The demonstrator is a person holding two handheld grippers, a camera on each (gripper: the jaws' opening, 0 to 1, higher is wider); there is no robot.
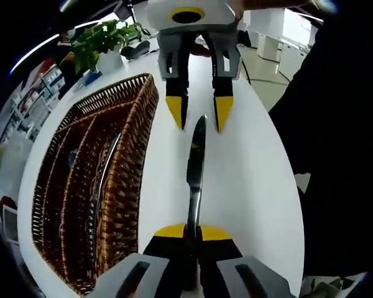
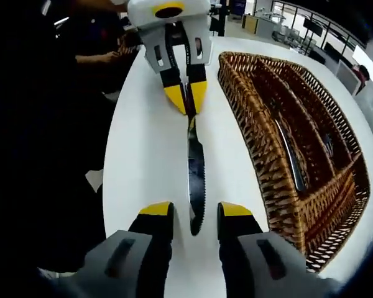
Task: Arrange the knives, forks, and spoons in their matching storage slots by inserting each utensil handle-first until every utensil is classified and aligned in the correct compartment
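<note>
Left gripper (image 1: 193, 233) is clamped on the handle of a steel knife (image 1: 195, 167), its serrated blade held level over the white table (image 1: 255, 180), beside the wicker tray (image 1: 137, 155). Right gripper (image 2: 196, 218) stands parted, jaws flanking the blade tip without contact. The tray's long slots already hold utensils.
</note>
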